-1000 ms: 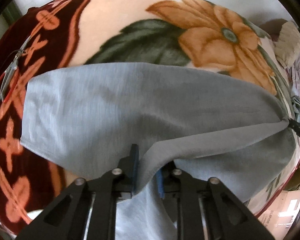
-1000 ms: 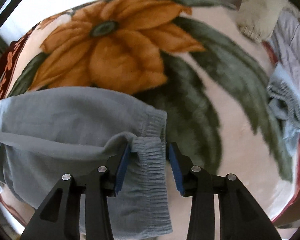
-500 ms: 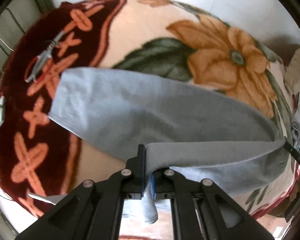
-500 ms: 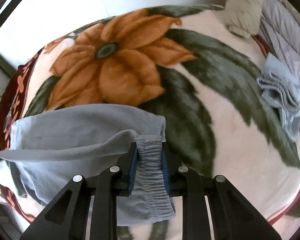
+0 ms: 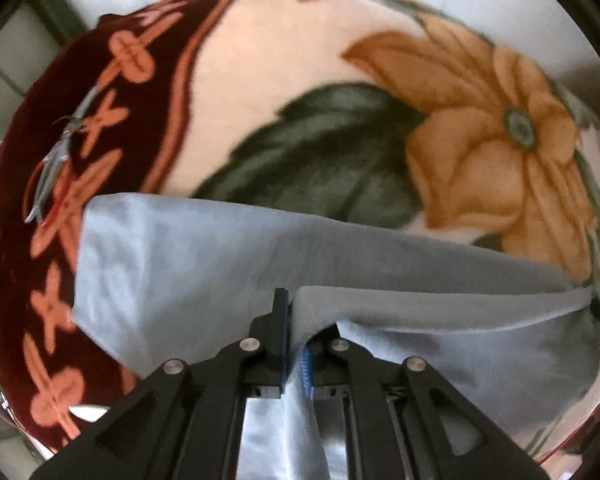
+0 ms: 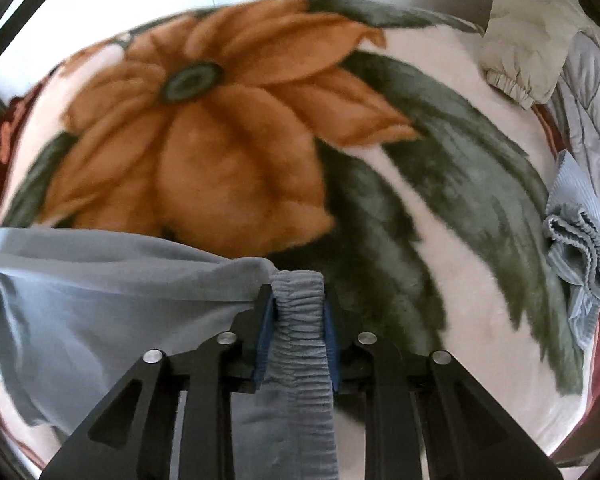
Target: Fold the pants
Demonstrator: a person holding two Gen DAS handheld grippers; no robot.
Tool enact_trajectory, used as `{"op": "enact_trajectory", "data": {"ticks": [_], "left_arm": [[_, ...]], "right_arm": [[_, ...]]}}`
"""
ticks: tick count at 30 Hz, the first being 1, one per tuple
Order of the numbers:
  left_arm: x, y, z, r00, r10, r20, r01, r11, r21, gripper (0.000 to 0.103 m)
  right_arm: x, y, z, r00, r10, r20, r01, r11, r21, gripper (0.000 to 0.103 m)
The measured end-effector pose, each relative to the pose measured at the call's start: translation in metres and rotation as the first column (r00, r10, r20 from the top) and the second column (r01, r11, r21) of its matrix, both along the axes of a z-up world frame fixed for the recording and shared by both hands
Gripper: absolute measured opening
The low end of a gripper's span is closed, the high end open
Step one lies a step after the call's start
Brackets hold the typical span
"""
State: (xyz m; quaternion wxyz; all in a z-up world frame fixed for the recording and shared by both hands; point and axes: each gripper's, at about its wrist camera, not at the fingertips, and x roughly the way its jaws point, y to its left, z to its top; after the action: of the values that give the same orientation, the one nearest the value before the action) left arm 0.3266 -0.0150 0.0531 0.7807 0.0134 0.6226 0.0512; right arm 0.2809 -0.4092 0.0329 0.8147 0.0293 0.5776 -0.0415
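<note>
While clamped on a raised fold, the left gripper holds the pale grey-blue cotton pants, which drape toward 9 o'clock over the floral fleece blanket. Right wrist view: the right gripper, jaws closed on the gathered elastic waistband, should probably travel level with its partner, keeping the edge taut toward 12 o'clock.

Ahead of my right tongs the blanket lies open; a clothes heap crowds its far right edge.
</note>
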Motion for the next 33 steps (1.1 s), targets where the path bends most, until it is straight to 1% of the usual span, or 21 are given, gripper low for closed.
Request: {"op": "enact_trajectory", "data": {"ticks": [2,5,7,8,9,10,13,15,17,20,24,28,33], "left_arm": [[0.005,-0.002,-0.011,0.999,-0.039,-0.012,0.039,0.999,0.014,0.008],[0.009,0.002,-0.021,0.996,-0.079,-0.033,0.079,0.997,0.01,0.021],[0.009,0.009,-0.017,0.996,-0.085,-0.03,0.085,0.996,-0.016,0.041],[0.009,0.013,-0.015,0.996,-0.088,-0.024,0.087,0.996,-0.033,0.046],[0.008,0.017,-0.011,0.996,-0.092,-0.018,0.091,0.995,-0.051,0.054],[0.007,0.022,-0.006,0.995,-0.096,-0.01,0.095,0.993,-0.067,0.06],[0.002,0.036,0.007,0.995,-0.1,0.004,0.1,0.991,-0.091,0.062],[-0.004,0.05,0.014,0.996,-0.092,0.011,0.093,0.99,-0.108,0.062],[-0.013,0.06,0.024,0.997,-0.075,0.015,0.076,0.991,-0.11,0.062],[-0.026,0.086,0.032,0.999,-0.033,0.009,0.034,0.994,-0.103,0.062],[-0.048,0.123,0.033,1.0,0.021,-0.015,-0.023,0.996,-0.092,0.062],[-0.072,0.155,0.025,0.996,0.068,-0.054,-0.072,0.995,-0.07,0.062],[-0.095,0.182,0.006,0.988,0.119,-0.101,-0.126,0.99,-0.07,0.062]], "right_arm": [[0.001,0.003,-0.004,1.0,-0.003,-0.011,0.003,1.0,-0.025,0.027],[0.002,0.009,-0.002,1.0,-0.013,-0.025,0.011,0.998,-0.065,0.031],[0.001,0.012,0.005,0.999,-0.044,-0.033,0.041,0.996,-0.083,0.032],[0.001,0.012,0.008,0.998,-0.059,-0.033,0.056,0.995,-0.083,0.032],[0.001,0.013,0.014,0.996,-0.082,-0.026,0.079,0.994,-0.081,0.032],[-0.001,0.014,0.021,0.994,-0.106,-0.013,0.105,0.992,-0.077,0.033],[-0.005,0.022,0.041,0.987,-0.16,0.021,0.161,0.985,-0.069,0.039],[-0.01,0.034,0.054,0.983,-0.182,0.037,0.183,0.982,-0.048,0.04],[-0.013,0.05,0.061,0.983,-0.178,0.038,0.179,0.984,-0.023,0.04],[-0.02,0.084,0.065,0.992,-0.123,0.02,0.123,0.992,0.005,0.04],[-0.031,0.132,0.066,1.0,-0.029,-0.007,0.029,0.999,0.023,0.04],[-0.043,0.171,0.063,0.998,0.052,-0.034,-0.051,0.998,0.039,0.04],[-0.054,0.204,0.058,0.992,0.105,-0.064,-0.102,0.993,0.054,0.04]]}}
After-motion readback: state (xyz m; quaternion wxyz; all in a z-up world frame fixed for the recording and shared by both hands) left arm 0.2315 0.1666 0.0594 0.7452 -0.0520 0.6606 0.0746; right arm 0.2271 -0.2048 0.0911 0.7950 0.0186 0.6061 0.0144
